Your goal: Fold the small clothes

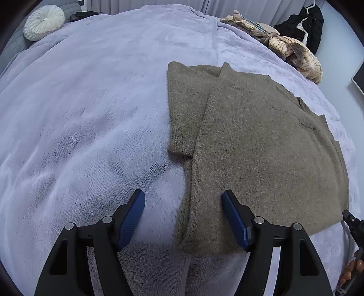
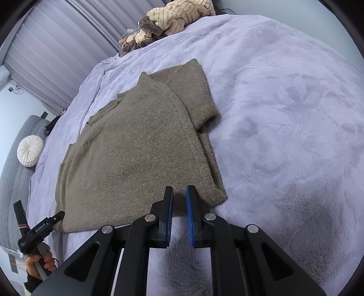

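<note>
An olive-brown knit short-sleeved sweater [image 1: 261, 148] [image 2: 136, 159] lies flat on a lavender fleece blanket [image 1: 79, 113] [image 2: 284, 113], one side folded over, with a sleeve sticking out from under the fold. My left gripper [image 1: 183, 201] is open at the sweater's near corner. Its right finger is over the knit, its left over the blanket, and the folded edge runs between them unpinched. In the right wrist view the left gripper [image 2: 38, 214] shows at the lower left, held by a hand [image 2: 41, 259]. My right gripper [image 2: 179, 193] hovers at the sweater's other near corner, shut to a thin slit with no cloth in it.
A heap of beige striped clothes [image 1: 293, 50] [image 2: 177, 16] sits at the blanket's far edge. A round white cushion [image 1: 44, 21] [image 2: 30, 150] rests on grey quilted padding [image 2: 13, 177]. A black garment [image 1: 304, 25] hangs by the wall. Curtains [image 2: 56, 45] close off the back.
</note>
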Tool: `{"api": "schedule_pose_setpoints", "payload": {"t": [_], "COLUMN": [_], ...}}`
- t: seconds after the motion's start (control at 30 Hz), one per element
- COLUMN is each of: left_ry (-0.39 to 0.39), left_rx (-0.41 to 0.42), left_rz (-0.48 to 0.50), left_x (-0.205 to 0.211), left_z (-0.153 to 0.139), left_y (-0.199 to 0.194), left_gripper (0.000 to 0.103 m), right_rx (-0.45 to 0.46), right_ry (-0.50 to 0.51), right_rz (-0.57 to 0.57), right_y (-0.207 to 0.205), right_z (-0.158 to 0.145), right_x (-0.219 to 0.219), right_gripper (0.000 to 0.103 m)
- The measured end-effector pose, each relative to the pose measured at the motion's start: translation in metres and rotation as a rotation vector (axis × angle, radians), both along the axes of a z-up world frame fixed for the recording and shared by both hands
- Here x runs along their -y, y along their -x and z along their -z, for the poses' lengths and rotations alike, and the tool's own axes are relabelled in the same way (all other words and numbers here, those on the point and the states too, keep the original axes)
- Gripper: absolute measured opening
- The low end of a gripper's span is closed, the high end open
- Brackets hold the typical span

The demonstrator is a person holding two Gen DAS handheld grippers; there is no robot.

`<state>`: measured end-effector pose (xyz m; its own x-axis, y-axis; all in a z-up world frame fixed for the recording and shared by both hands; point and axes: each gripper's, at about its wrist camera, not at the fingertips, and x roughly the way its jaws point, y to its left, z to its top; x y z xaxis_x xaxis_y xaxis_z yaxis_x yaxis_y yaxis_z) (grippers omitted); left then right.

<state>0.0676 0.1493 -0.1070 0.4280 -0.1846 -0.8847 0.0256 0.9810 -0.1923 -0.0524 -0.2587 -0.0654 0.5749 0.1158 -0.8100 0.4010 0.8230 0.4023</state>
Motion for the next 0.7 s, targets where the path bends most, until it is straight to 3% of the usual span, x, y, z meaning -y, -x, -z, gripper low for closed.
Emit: {"api": "schedule_pose_setpoints", "payload": {"t": [0.2, 0.3, 0.5, 0.6, 0.7], "left_ry": [0.0, -0.005, 0.023, 0.045, 0.068], "left_rx": [-0.009, -0.012, -0.003, 0.019, 0.075], "left_rz": [0.001, 0.004, 0.008, 0.008, -0.003], "left_x": [-0.001, -0.001, -0.007, -0.016, -0.027], "left_z": [-0.001, -0.002, -0.009, -0.015, -0.025], "left_y": [0.004, 0.006, 0.01, 0.013, 0.013], "left_gripper": [0.072, 0.072, 0.072, 0.072, 0.103], "right_rx": [-0.022, -0.038, -0.017, 0.004, 0.027], "right_ry": [0.03, 0.023, -0.01, -0.049, -0.16], "right_rz": [0.014, 0.012, -0.012, -0.065, -0.149], "right_y": [0.009, 0.013, 0.016, 0.007, -0.01], "right_z": [-0.008, -0.009, -0.021, -0.028, -0.024], "right_x": [-0.011, -0.018, -0.039, -0.062, -0.094], "right_gripper": [0.017, 0.031, 0.034, 0.048, 0.056]}}
